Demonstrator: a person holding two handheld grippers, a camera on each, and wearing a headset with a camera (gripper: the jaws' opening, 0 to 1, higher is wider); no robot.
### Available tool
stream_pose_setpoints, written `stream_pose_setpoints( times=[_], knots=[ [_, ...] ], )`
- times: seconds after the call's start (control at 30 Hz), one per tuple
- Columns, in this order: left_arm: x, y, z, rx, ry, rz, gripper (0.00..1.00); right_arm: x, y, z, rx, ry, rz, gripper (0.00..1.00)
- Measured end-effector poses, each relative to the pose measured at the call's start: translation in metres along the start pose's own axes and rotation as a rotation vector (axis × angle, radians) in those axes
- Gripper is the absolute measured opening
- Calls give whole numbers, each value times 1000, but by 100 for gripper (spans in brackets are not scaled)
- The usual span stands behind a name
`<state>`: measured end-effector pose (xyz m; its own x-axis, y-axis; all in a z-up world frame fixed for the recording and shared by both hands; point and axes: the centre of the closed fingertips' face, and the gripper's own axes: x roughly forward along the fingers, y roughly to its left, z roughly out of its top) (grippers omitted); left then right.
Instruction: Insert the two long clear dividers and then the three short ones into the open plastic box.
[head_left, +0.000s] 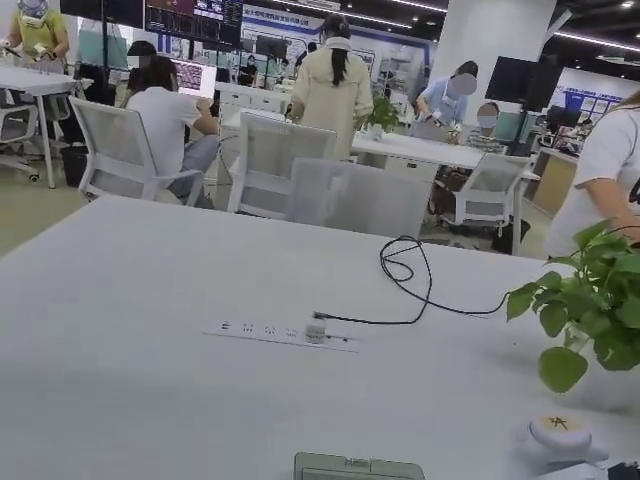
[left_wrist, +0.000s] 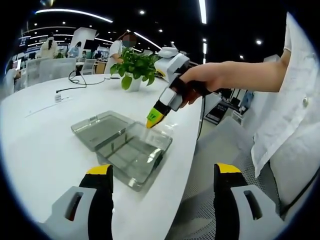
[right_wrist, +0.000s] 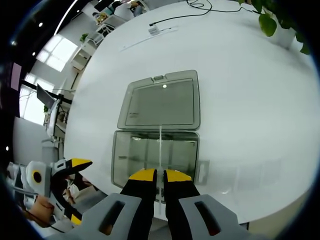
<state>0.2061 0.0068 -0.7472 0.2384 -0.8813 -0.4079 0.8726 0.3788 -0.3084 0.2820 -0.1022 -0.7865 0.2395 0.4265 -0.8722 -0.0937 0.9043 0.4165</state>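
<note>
The clear plastic box (right_wrist: 116, 160) lies open near the table's edge, its lid (right_wrist: 160, 102) folded flat behind it. My right gripper (right_wrist: 160, 175) is shut on a thin clear divider (right_wrist: 160, 142), held edge-on over the middle of the box base. In the left gripper view the right gripper (left_wrist: 151, 121), gripped by a hand, points down at the far rim of the box (left_wrist: 135, 185). My left gripper (left_wrist: 164, 172) hangs wide open in front of the box, holding nothing, off the table's edge. The left gripper (right_wrist: 75, 192) also sits at the lower left of the right gripper view.
Faint clear dividers (right_wrist: 250, 175) lie flat on the table right of the box. A potted plant (head_left: 590, 300) stands at the right, with a power strip (head_left: 280, 333) and black cable (head_left: 405, 275) mid-table. The lid's edge (head_left: 358, 467) peeks in below. People and chairs are behind.
</note>
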Motion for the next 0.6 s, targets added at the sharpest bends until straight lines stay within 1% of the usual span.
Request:
stream_pose_setpoints(
  times=[0.3, 0.37, 0.5, 0.6],
  knots=[
    [2, -3, 0, 5, 4, -18, 83, -6, 0, -1, 69, -79, 3, 6],
    [2, -3, 0, 8, 5, -25, 83, -6, -2, -1, 81, -88, 1, 6],
    [3, -4, 1, 14, 8, -34, 84, -2, -3, -4, 94, -85, -3, 6],
    [3, -3, 1, 17, 13, -39, 83, 0, -2, -4, 98, -84, -3, 6]
  ],
)
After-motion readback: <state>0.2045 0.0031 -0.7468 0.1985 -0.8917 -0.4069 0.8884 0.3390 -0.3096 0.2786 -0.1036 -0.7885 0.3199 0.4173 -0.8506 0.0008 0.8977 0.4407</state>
